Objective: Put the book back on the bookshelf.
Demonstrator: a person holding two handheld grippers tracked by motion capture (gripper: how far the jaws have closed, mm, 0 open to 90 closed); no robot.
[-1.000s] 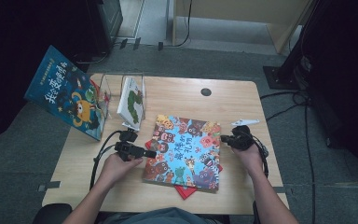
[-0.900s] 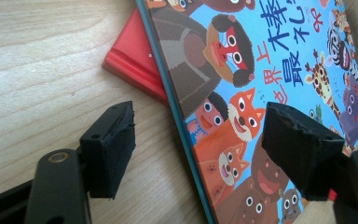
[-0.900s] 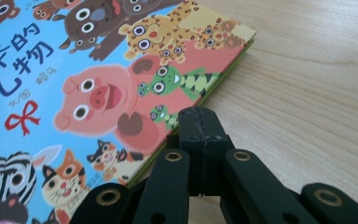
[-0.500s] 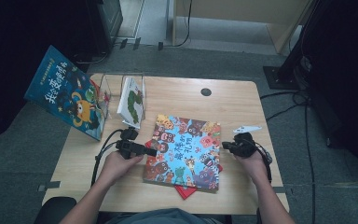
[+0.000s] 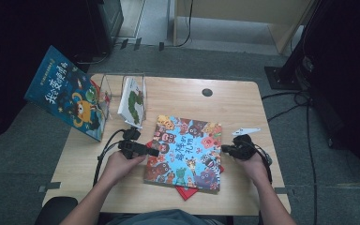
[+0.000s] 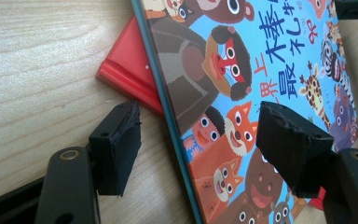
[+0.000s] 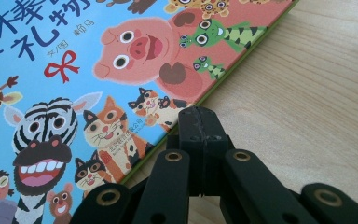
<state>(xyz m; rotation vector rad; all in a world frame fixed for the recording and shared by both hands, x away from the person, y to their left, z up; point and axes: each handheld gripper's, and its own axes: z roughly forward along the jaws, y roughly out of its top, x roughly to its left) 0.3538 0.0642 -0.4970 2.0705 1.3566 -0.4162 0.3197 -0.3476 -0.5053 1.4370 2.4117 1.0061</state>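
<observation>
A flat blue picture book crowded with cartoon animals [image 5: 185, 152] lies mid-way on the pale wooden surface [image 5: 234, 101], over a red book [image 6: 126, 70]. The left gripper [image 6: 198, 140], fingers spread, straddles its left edge. The right gripper [image 7: 199, 122], fingers pressed together and empty, sits at its right edge beside bare wood. The cover's Chinese title includes "礼物".

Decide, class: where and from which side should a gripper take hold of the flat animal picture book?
Probably its left edge, from the left. The animal picture book rests on a red book, lifting that edge off the table, and the left gripper already has one open jaw on each side of it.
</observation>
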